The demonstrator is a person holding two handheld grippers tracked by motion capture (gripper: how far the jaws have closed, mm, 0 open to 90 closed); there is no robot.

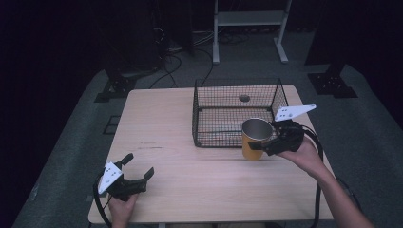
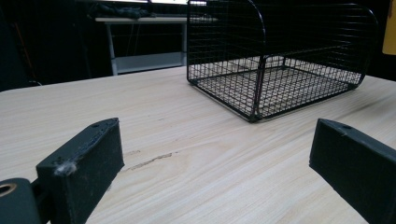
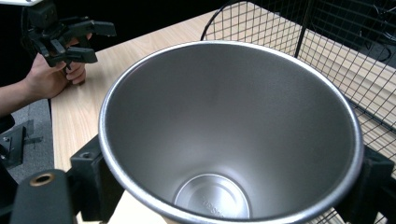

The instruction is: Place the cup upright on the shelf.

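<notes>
A yellow cup (image 1: 253, 141) with a bare steel inside stands upright at the front right corner of the black wire basket (image 1: 236, 114), outside it. My right gripper (image 1: 261, 138) is shut on the cup, one jaw on each side of its rim. In the right gripper view I look straight down into the empty cup (image 3: 229, 116), clamped in my right gripper (image 3: 233, 186). In the left gripper view the cup (image 2: 390, 28) seems slightly off the table. My left gripper (image 1: 139, 165) rests open near the front left corner; nothing sits in the left gripper (image 2: 217, 168).
The wooden table (image 1: 157, 123) carries the basket (image 2: 280, 60), which is empty with its top open. A white shelf frame (image 1: 249, 28) and cables stand on the floor beyond the far edge. The left gripper (image 3: 95, 43) shows far off in the right gripper view.
</notes>
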